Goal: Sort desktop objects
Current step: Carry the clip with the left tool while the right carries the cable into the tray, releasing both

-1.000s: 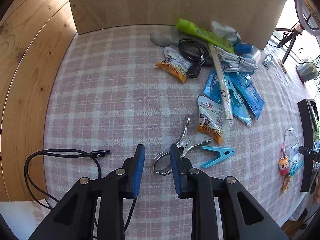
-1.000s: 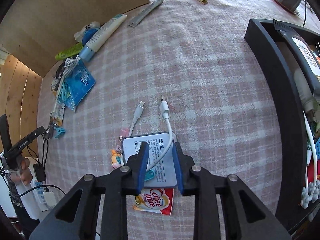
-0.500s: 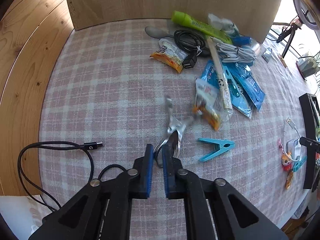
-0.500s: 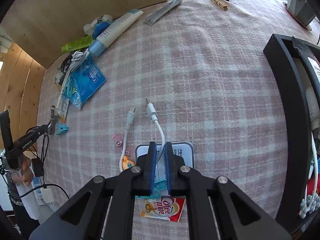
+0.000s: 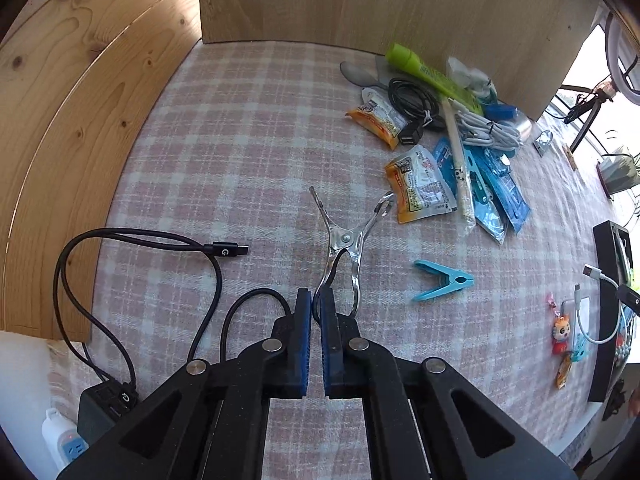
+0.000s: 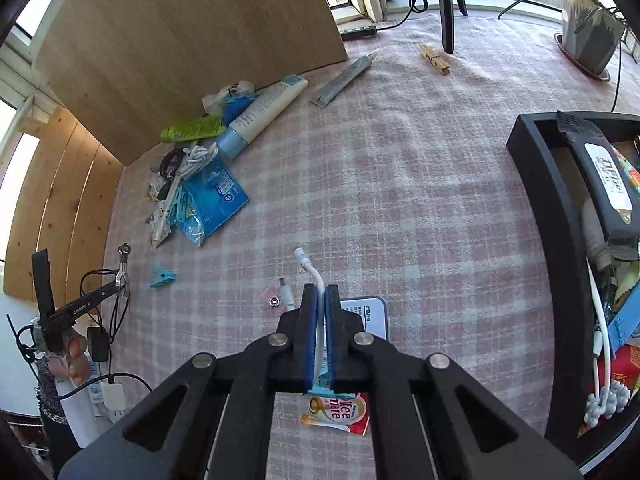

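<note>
Two claws, each clenched on one item above the checked tabletop (image 5: pixel 240 152).

Left claw (image 5: pixel 316 304): clamped on one handle loop of a metal clip (image 5: pixel 344 240), whose arms splay away from the pads; black cable (image 5: pixel 160 240) lies to its left, blue peg (image 5: pixel 442 280) to its right, a heap of packets (image 5: pixel 420 188) beyond. Right claw (image 6: pixel 321 300): pinching a white cable (image 6: pixel 310 268), plug end poking out past the pads, over a power bank (image 6: pixel 370 314) and a creamer sachet (image 6: pixel 340 410); black tray (image 6: pixel 536 184), holding sorted goods, at right.
</note>
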Action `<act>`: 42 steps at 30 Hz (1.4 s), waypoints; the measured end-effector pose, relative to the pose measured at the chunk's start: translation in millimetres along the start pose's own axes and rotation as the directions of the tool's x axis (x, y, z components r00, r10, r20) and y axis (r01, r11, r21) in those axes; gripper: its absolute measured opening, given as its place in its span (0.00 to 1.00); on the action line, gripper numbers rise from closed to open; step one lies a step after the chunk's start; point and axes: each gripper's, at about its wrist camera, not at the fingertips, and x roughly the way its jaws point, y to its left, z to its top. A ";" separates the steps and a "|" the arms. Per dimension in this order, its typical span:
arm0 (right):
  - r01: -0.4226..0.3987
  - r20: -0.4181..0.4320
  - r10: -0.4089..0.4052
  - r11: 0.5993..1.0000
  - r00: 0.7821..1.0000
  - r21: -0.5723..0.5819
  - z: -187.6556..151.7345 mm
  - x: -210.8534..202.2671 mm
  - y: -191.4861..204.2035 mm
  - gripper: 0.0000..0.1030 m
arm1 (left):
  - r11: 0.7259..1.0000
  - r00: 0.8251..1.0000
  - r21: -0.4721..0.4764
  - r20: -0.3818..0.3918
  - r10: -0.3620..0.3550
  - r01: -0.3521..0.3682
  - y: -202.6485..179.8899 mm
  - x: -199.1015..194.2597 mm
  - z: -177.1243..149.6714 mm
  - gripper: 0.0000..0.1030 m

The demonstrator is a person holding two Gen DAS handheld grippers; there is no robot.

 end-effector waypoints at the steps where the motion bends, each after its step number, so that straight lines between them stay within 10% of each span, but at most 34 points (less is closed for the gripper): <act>1: -0.002 0.008 0.002 1.000 1.000 0.007 0.3 -4.0 -2.5 0.04 | 1.000 1.000 0.003 0.008 -0.001 0.001 3.7 -9.3 -2.9 0.04; 19: -0.009 0.192 -0.014 0.993 0.981 0.119 -13.8 -118.9 -104.5 0.04 | 0.966 0.983 0.225 0.101 -0.156 0.130 -167.8 -82.1 -8.0 0.04; 42: 0.102 0.246 -0.170 0.958 0.954 0.267 -24.1 -232.6 -323.8 0.04 | 0.753 0.934 0.586 -0.019 -0.356 0.299 -569.1 -92.9 -56.0 0.04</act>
